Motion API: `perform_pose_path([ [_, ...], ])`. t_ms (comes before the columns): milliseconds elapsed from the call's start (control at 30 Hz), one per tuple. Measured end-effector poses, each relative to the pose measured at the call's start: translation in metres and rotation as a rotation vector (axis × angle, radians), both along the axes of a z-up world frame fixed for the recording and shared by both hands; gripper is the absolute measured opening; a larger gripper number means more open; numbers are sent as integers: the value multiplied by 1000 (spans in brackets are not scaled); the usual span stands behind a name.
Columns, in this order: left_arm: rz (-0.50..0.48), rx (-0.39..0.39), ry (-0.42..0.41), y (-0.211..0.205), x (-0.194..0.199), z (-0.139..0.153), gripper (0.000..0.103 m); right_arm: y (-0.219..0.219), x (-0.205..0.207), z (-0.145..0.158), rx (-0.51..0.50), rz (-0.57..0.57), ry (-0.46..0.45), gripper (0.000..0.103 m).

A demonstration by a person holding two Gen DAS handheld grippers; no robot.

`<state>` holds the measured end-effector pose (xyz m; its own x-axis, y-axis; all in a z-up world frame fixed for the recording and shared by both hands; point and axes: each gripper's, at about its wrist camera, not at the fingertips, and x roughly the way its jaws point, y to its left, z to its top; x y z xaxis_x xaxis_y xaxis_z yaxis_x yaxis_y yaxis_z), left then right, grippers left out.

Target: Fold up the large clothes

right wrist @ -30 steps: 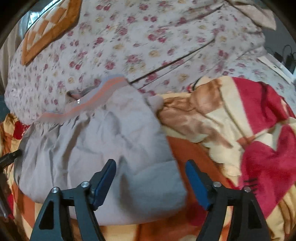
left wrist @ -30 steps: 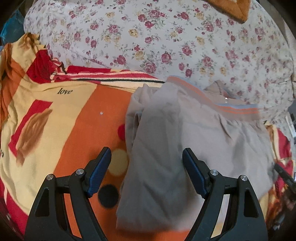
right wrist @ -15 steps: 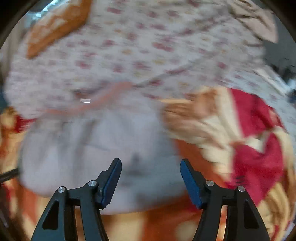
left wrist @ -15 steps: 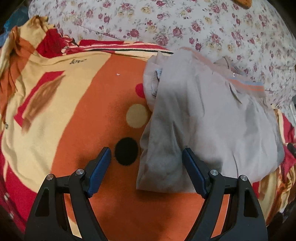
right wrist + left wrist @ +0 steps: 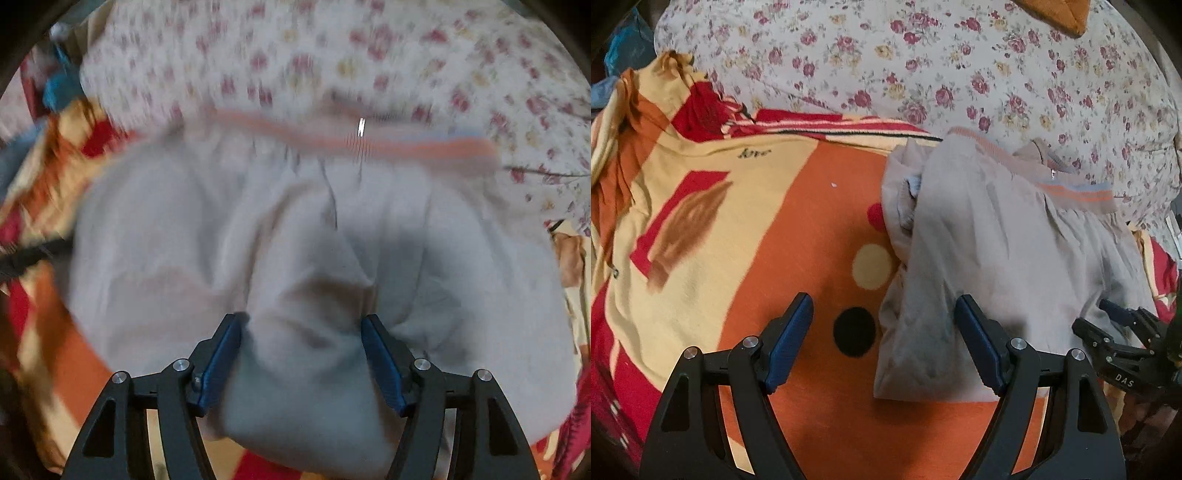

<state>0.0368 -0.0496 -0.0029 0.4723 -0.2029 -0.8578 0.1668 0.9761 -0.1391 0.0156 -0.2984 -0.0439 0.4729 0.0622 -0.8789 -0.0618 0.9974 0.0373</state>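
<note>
Left hand-held gripper (image 5: 882, 341) spread wide, right hand-held gripper (image 5: 301, 354) likewise

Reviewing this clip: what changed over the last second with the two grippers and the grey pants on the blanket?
The right gripper moved in over the grey pants, and a bunched fold now sits between its open fingers; it was over the pants' right edge before. The left gripper stayed open, straddling the pants' left edge. The pants remain folded on the orange blanket.
</note>
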Motion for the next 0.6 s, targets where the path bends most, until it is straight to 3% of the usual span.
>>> perform_pose_path([
  [100,4,2,-5,3,1,1,80,-5,-3,12,31,-5,5,65],
  [300,12,-20,-2,1,6,0,80,-9,12,40,26,-8,-75,65],
  [467,21,-33,22,0,10,-5,80,-3,56,29,23,-37,-73,65],
  [600,21,-42,36,-1,15,-8,80,-9,89,2,20,-80,-10,65],
])
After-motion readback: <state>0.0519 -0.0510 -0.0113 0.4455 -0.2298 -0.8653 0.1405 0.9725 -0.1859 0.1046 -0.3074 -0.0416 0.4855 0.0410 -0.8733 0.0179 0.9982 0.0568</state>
